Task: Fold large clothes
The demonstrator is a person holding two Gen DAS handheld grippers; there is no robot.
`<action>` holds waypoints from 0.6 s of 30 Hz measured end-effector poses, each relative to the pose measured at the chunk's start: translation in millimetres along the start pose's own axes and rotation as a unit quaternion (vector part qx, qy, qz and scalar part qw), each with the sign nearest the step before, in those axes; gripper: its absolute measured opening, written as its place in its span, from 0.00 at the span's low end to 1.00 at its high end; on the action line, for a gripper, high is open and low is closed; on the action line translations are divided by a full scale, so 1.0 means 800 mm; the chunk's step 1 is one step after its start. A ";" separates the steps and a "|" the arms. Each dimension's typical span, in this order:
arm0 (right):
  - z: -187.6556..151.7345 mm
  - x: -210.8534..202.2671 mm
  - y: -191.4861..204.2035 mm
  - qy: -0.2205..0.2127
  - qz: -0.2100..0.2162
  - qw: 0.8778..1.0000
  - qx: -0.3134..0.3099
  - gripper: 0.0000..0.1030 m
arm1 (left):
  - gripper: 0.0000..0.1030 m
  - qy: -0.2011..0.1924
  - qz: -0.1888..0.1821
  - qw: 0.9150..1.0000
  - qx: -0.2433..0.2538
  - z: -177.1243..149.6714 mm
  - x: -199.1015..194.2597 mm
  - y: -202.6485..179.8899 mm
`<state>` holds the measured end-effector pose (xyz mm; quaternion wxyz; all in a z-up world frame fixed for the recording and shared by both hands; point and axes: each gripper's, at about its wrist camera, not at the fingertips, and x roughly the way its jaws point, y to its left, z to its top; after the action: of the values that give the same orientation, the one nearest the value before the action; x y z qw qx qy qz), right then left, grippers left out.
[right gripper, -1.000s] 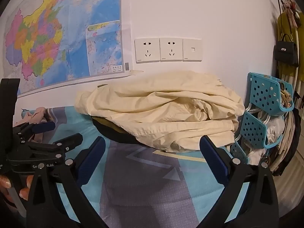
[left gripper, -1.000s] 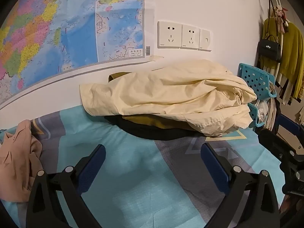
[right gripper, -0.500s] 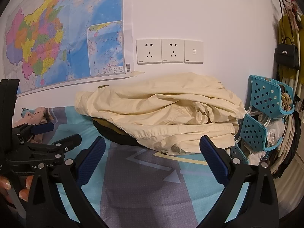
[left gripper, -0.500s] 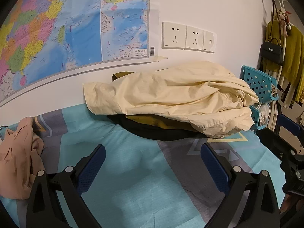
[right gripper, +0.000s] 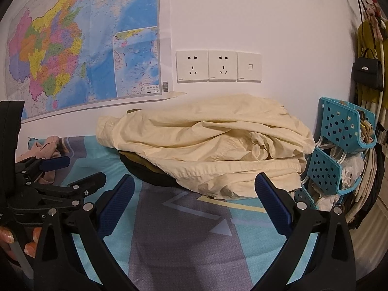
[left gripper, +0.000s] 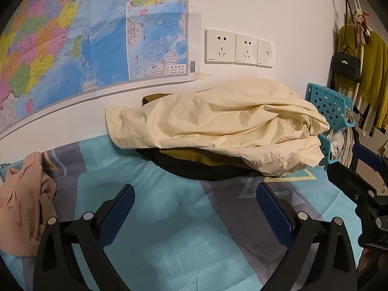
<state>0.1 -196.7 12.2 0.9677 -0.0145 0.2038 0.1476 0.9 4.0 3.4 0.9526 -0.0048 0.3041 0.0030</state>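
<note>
Dark garments point(left gripper: 194, 167) mostly under cream jacket point(left gripper: 218, 121)

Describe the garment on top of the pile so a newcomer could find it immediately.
Find the white wall sockets beside the map. Directly below them, against the wall, a heap of clothes sits on the blue patterned bedspread. The cream jacket is its rumpled top layer, pale above the mustard and black garments beneath.
</note>
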 end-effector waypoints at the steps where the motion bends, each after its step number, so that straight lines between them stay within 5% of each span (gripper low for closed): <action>1: 0.000 0.000 0.000 0.000 0.001 1.000 0.000 0.95 | 0.94 -0.001 0.001 1.000 0.000 0.000 0.000 0.000; 18: 0.005 0.010 0.006 -0.002 0.007 1.000 -0.012 0.95 | 0.94 0.003 0.006 1.000 -0.007 -0.001 0.005 0.001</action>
<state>7.2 -189.4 12.5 0.9668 -0.0249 0.2004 0.1564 3.9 4.4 0.8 0.9517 -0.0098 0.3066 0.0107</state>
